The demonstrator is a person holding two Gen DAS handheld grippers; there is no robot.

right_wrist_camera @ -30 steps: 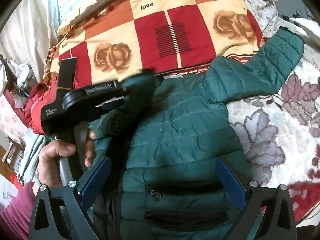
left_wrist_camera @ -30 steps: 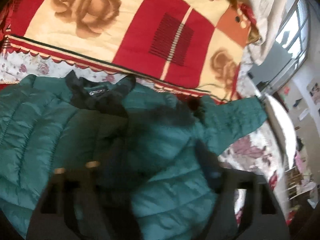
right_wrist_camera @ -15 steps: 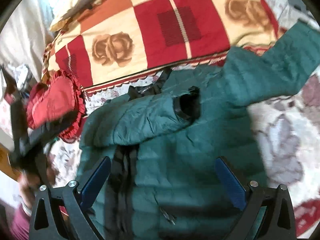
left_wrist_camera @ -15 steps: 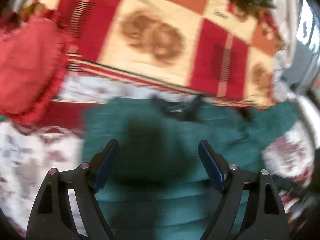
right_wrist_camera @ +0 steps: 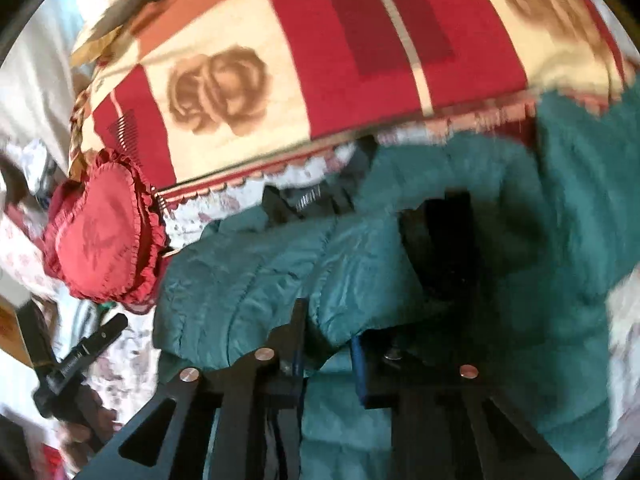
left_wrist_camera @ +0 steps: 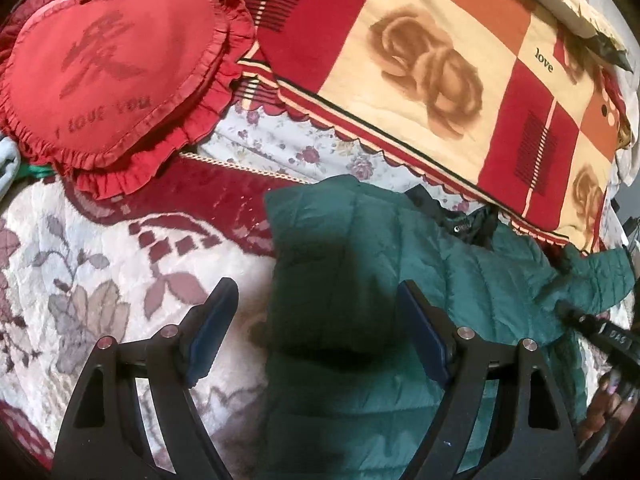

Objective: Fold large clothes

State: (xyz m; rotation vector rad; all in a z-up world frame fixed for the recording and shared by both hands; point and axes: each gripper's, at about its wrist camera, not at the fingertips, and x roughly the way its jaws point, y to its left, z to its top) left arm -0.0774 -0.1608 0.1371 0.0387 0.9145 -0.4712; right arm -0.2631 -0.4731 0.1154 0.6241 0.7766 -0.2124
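Observation:
A teal quilted puffer jacket (left_wrist_camera: 400, 272) lies on the bed, its left sleeve folded across the chest and its black collar (left_wrist_camera: 460, 220) toward the patterned blanket. My left gripper (left_wrist_camera: 316, 332) is open and empty, hovering over the jacket's left edge. In the right wrist view the jacket (right_wrist_camera: 260, 272) fills the middle. My right gripper (right_wrist_camera: 328, 356) is shut on a fold of the folded teal sleeve (right_wrist_camera: 344, 320) near its black cuff (right_wrist_camera: 440, 240). The other sleeve (right_wrist_camera: 580, 160) stretches to the right.
A red heart-shaped cushion (left_wrist_camera: 108, 68) lies at the far left, also in the right wrist view (right_wrist_camera: 100, 240). A red and cream rose blanket (left_wrist_camera: 420, 60) is bunched behind the jacket. A floral bedspread (left_wrist_camera: 100, 280) lies to the left.
My left gripper let go of the sleeve and swung left, off the jacket's centre. My right gripper moved in and closed on the folded sleeve.

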